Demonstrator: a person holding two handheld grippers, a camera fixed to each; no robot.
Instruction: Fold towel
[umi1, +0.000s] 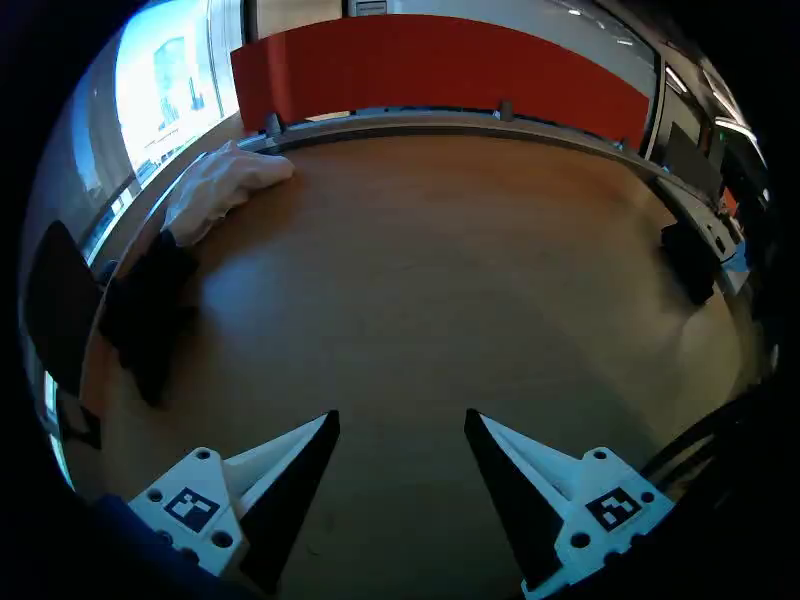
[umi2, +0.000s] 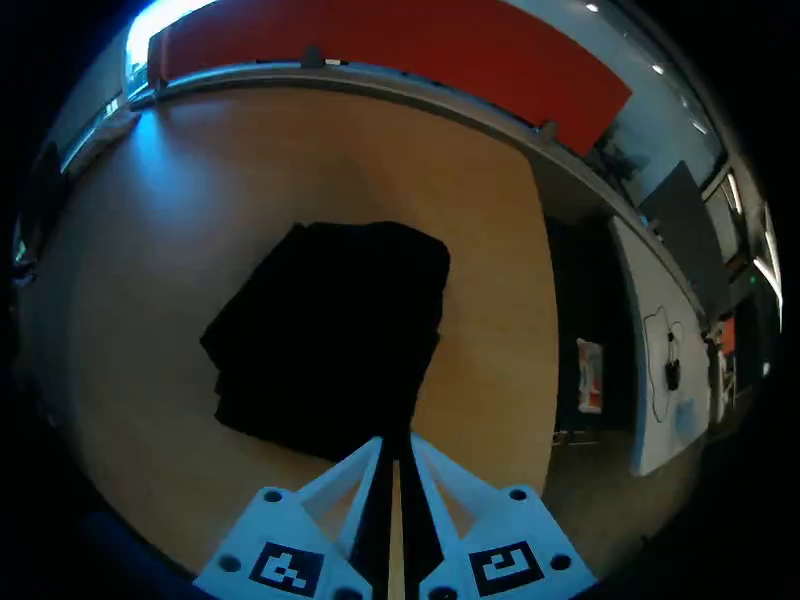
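A dark, folded towel (umi2: 330, 340) lies flat on the wooden table (umi2: 160, 220) in the right gripper view. My right gripper (umi2: 396, 442) is shut at the towel's near corner, and the cloth reaches in between its fingertips. In the left gripper view my left gripper (umi1: 400, 420) hangs open over bare table (umi1: 430, 270) with nothing between its fingers. A crumpled white towel (umi1: 225, 180) lies at the far left of the table. A dark cloth heap (umi1: 150, 300) sits just in front of it.
A red partition (umi1: 440, 65) runs along the table's far edge. A small dark object (umi1: 690, 255) sits near the table's right edge. Past the table's right side, a white surface (umi2: 665, 360) with cables stands beyond a gap of floor.
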